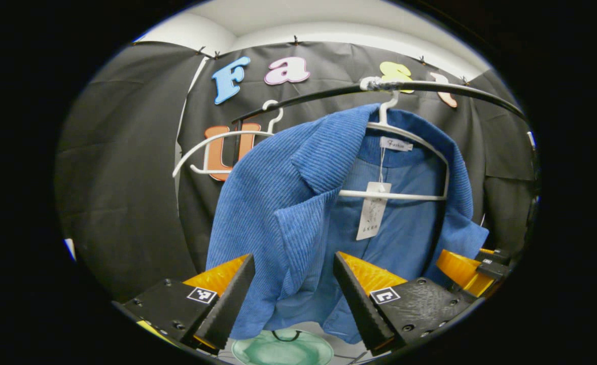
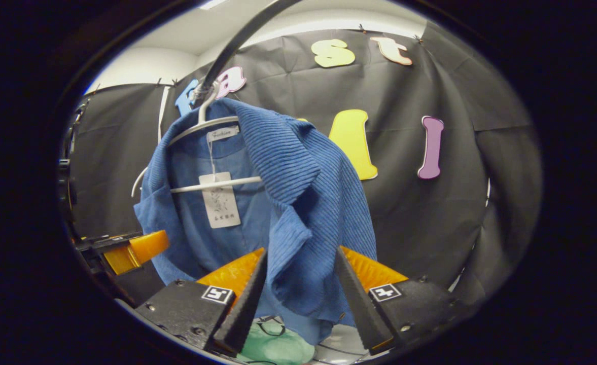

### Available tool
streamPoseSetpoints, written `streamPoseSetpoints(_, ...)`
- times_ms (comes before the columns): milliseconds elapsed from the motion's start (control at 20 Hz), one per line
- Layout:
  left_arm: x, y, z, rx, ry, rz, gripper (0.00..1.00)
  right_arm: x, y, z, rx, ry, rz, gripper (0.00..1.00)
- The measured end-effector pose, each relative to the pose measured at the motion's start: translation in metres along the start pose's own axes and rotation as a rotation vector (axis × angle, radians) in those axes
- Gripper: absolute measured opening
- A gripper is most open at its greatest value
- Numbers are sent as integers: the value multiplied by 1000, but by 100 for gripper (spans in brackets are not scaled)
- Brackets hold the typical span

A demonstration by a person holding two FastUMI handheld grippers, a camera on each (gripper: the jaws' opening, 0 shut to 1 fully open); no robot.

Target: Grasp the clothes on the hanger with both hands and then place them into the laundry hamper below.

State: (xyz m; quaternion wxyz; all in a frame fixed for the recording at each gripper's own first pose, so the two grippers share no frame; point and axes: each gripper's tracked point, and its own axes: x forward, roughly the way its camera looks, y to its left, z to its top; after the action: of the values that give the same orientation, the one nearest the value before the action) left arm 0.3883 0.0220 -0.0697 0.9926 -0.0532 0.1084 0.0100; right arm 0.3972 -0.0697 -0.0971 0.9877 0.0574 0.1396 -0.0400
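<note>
Corduroy, blue and ribbed, makes up the jacket [image 1: 298,203], which hangs on a white hanger [image 1: 405,167] from a dark rail [image 1: 430,87]. In the left gripper view the left gripper [image 1: 293,294] has its fingers wide apart, with one front panel and lapel of the jacket hanging in the gap between them; neither finger presses on the cloth that I can see. A paper tag [image 1: 372,210] dangles inside the collar, and a second hanger [image 1: 217,147], bare, hangs on the rail beside it. Below, between the fingers, a pale green hamper [image 1: 282,349] shows. The other gripper appears at the far hem on the right side.

In the right gripper view the right gripper [image 2: 298,289] is likewise spread wide, with the opposite front panel of the jacket [image 2: 298,213] drooping between its fingers, not clamped. The hanger [image 2: 212,152] and the tag [image 2: 219,200] lie up and to the left, and the hamper [image 2: 278,347] shows green beneath.

By my judgement the cloth is soft and limp, moderately light, and its ribs should give good grip, not slip. It will sag and fold once lifted. The thick front edges and lapels, one for each gripper, look the best hold. The collar must be lifted clear of the hanger's shoulders, or the hanger may come along.
</note>
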Motion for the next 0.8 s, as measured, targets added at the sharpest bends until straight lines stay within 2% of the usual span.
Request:
streamPoseSetpoints(50,7,-2,-1,-1,5,-5,84,6,-2,-2,2,11,4,80)
streamPoseSetpoints(100,13,-2,-1,2,14,-3,91,10,-3,-3,5,26,17,72)
streamPoseSetpoints(150,18,0,0,6,20,1,90,11,-3,-4,7,34,35,71)
streamPoseSetpoints(250,26,1,1,15,27,-1,82,13,-7,-2,7,29,44,60)
streamPoseSetpoints(350,31,-2,6,22,19,-14,60,13,-18,3,17,6,14,54)
streamPoseSetpoints(400,31,-2,8,25,15,-23,50,12,-24,6,31,-4,5,41)
streamPoseSetpoints(450,31,-6,8,27,18,-47,39,14,-29,8,47,-16,-10,33)
streamPoseSetpoints(500,36,6,10,32,-2,14,28,13,-34,13,64,-28,-20,24)
streamPoseSetpoints(550,28,8,15,26,-1,12,17,12,-39,17,83,-42,-20,19)
streamPoseSetpoints(600,27,2,15,8,5,-27,7,11,-44,22,100,-55,-21,15)
streamPoseSetpoints(650,29,-3,17,-5,1,-46,11,10,-51,28,115,-71,-37,13)
streamPoseSetpoints(750,27,-6,23,-9,-5,-87,9,10,-63,40,145,-100,-54,10)
streamPoseSetpoints(800,27,0,28,-10,-24,-68,8,11,-67,45,160,-108,-57,8)
